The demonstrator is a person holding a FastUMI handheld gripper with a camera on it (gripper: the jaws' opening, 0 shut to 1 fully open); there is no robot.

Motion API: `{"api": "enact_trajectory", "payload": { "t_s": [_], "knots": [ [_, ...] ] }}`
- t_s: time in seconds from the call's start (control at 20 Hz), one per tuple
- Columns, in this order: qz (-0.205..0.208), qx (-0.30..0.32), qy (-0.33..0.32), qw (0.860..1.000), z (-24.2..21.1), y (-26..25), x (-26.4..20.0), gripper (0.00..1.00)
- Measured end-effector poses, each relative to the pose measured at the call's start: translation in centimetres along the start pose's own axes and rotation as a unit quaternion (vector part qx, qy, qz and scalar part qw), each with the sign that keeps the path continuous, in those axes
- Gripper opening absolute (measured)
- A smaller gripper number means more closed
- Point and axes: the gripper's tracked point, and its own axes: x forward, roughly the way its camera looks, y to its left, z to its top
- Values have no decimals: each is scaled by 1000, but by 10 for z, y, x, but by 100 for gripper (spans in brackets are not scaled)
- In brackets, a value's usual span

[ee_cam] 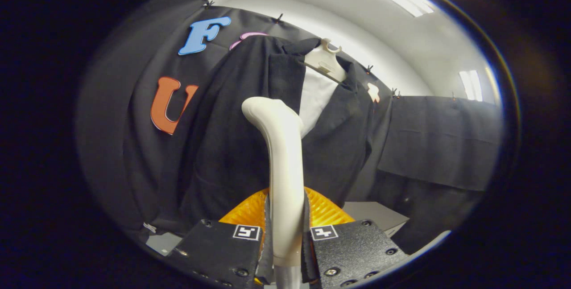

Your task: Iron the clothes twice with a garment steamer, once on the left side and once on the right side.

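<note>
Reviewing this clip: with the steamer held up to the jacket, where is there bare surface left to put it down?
The tool is shut on the steamer, whose head sits against the dark jacket. The only bare patches are a pale surface below the jacket's hem to the right, and a smaller one at the lower left. The middle is crowded.

no readable text or labels, only square coded markers on the claw [285, 235]

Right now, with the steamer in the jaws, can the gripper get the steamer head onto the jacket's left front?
Probably yes. The gripper is shut on the steamer, whose head rises just before the dark jacket on its hanger; nothing stands between them.
</note>
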Motion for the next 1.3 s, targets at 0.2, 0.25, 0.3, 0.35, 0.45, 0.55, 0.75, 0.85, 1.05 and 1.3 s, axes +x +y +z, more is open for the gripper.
{"api": "enact_trajectory", "payload": {
  "t_s": [0.2, 0.25, 0.3, 0.35, 0.45, 0.55, 0.75, 0.85, 1.05, 1.3],
  "knots": [
    [10, -1, 9, 1000, -19, 4, -7, 28],
    [14, -1, 11, 1000, -23, 5, -7, 28],
    [18, 0, 13, 1000, -28, 7, -10, 28],
    [25, 2, 16, 1000, -33, 9, -12, 28],
    [35, 2, 17, 999, -43, 13, -16, 28],
    [45, 5, 22, 999, -56, 17, -18, 28],
    [72, 9, 53, 996, -97, 30, -25, 28],
    [79, 1, 60, 995, -109, 32, -27, 28],
    [75, -13, 63, 995, -124, 35, -30, 28],
    [70, -38, 72, 994, -152, 42, -35, 28]
  ]
}}
